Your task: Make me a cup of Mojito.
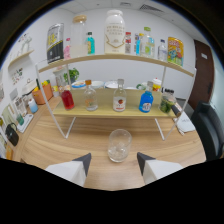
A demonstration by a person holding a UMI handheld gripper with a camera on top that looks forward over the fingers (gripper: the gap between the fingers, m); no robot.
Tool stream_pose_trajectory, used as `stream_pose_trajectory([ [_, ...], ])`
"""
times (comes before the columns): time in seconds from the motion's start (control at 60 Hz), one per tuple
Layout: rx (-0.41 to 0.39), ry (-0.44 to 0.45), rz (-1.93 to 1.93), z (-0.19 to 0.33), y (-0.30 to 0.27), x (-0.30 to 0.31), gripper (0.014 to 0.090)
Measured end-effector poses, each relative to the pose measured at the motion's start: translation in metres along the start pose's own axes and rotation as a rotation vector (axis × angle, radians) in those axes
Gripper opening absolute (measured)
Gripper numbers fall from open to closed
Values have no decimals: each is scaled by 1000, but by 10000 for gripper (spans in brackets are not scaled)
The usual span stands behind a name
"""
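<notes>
A clear glass (119,145) with ice in its bottom stands on the wooden table (60,145), just ahead of my fingers and centred on the gap between them. My gripper (114,161) is open and holds nothing; its two dark fingertips (84,161) sit a little short of the glass, one to each side. Beyond the glass, the lower shelf (105,111) carries a red-liquid bottle (67,98), a clear bottle with a brown cap (90,96), a clear bottle with a red label (119,96) and a blue bottle (145,101).
A two-level white-framed wooden rack spans the table. Its upper shelf (150,61) holds several jars, bottles and packets, including a large white tub (114,31). Green mint leaves (73,75) and an orange container (41,93) stand on the left. A dark chair (210,125) is on the right.
</notes>
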Motion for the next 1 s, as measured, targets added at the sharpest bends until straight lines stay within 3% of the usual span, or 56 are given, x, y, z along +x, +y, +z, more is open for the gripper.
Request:
stream_pose_trajectory([
  [0.45, 7, 18, 22, -23, 15, 10, 860],
  [0.717, -26, 56, 57, -38, 29, 81, 860],
  [1.0, 40, 42, 31, -11, -31, 154, 852],
])
